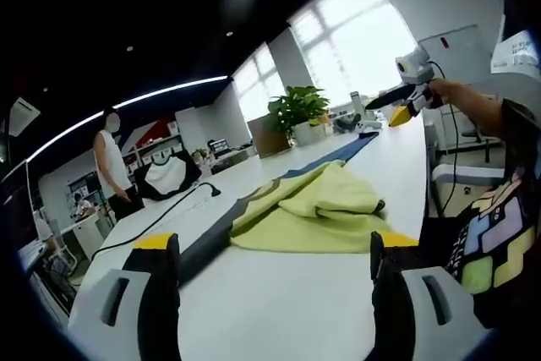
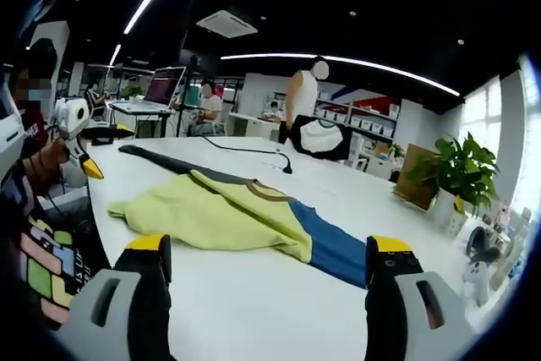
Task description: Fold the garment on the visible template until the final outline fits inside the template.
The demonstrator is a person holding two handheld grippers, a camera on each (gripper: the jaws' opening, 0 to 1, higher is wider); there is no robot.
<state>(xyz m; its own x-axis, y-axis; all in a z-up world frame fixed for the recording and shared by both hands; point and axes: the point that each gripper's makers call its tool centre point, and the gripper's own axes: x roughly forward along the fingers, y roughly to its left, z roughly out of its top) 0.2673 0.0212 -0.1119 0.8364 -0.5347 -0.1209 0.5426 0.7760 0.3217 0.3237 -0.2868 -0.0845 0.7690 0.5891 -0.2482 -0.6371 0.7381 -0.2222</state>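
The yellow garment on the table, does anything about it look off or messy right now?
Yes. The yellow-green garment lies bunched with loose, uneven folds and rumpled layers, not as a neat rectangle. It sprawls across the dark and blue template strip on the white table. Both grippers are open and clear of it.

Left gripper [image 1: 275,281] hangs low over white table [image 1: 279,319], jaws wide apart, nothing between them. Yellow-green garment [image 1: 317,213] lies crumpled on table just beyond jaws, partly covering long dark strip [image 1: 220,230] that ends in blue section [image 1: 342,151] past garment. Right gripper [image 1: 410,90] held up in air well beyond garment, person's hand [image 1: 448,92] gripping it; its jaw state unclear. Plant [image 1: 297,110] at table's far end. Black cable [image 1: 156,219] crosses table left of garment. Person in white top [image 1: 110,162] stands off table's left side.
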